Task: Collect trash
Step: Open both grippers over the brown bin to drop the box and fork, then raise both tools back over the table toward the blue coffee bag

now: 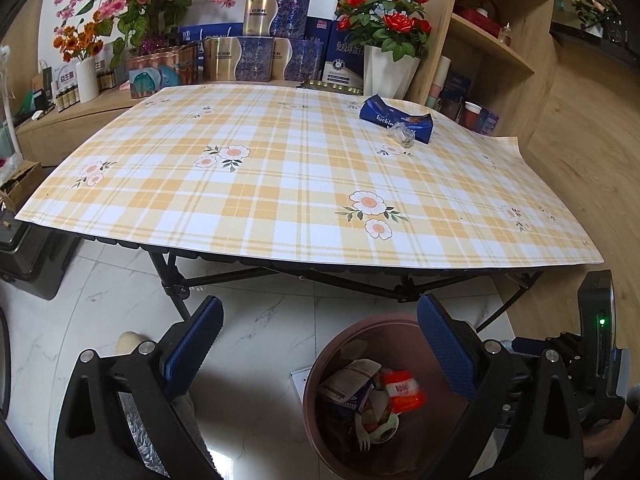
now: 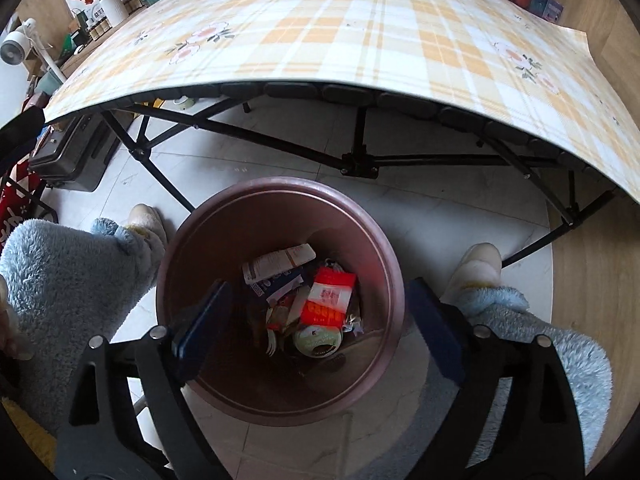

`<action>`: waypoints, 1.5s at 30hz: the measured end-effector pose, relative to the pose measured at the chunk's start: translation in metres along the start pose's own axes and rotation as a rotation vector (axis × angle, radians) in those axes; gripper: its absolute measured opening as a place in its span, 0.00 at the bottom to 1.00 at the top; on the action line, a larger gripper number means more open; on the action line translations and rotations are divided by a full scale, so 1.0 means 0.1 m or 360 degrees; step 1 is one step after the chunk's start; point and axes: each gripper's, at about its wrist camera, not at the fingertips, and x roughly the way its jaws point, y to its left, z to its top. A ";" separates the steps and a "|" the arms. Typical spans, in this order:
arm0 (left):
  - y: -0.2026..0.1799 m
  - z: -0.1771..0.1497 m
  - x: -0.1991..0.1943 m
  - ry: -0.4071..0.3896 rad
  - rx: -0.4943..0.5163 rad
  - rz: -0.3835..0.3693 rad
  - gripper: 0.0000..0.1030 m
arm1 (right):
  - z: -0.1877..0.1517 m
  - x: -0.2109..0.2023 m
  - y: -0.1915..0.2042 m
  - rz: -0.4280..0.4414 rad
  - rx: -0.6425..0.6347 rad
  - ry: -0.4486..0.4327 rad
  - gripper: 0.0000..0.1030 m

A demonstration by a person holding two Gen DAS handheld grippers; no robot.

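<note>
Both jaws apart and empty above the round brown plastic bin [image 2: 276,392]; next, reach the crumpled blue paper bag [image 1: 396,119] far across the counter [image 1: 280,184].

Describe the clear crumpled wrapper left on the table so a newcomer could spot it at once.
Start at the plaid tablecloth with daisy prints and look to its far right corner, near the potted red roses. A blue carton lies there; the clear crumpled wrapper sits against its near side, the only transparent, shapeless item on the cloth.
</note>
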 end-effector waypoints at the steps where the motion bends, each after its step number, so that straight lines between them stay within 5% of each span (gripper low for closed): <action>1: 0.00 0.00 0.00 0.0000 -0.0003 0.0003 0.92 | 0.01 -0.01 -0.01 -0.0001 0.0004 -0.0006 0.92; 19: 0.16 0.54 0.01 -0.0089 -0.0042 0.0055 0.92 | 0.73 -0.77 -0.57 -0.0028 0.0124 -0.0402 0.94; 28: 0.18 0.95 0.16 -0.0118 -0.0045 0.0069 0.92 | 1.19 -0.82 -0.95 -0.0102 0.0152 -0.0470 0.94; 38: -0.18 1.43 0.90 0.0068 -0.0029 -0.0125 0.92 | 1.59 -0.59 -1.30 -0.0132 0.0210 -0.0453 0.94; 45: -0.78 1.92 1.85 0.0237 0.0013 -0.0261 0.91 | 1.79 -0.44 -1.55 -0.0111 0.0301 -0.0455 0.94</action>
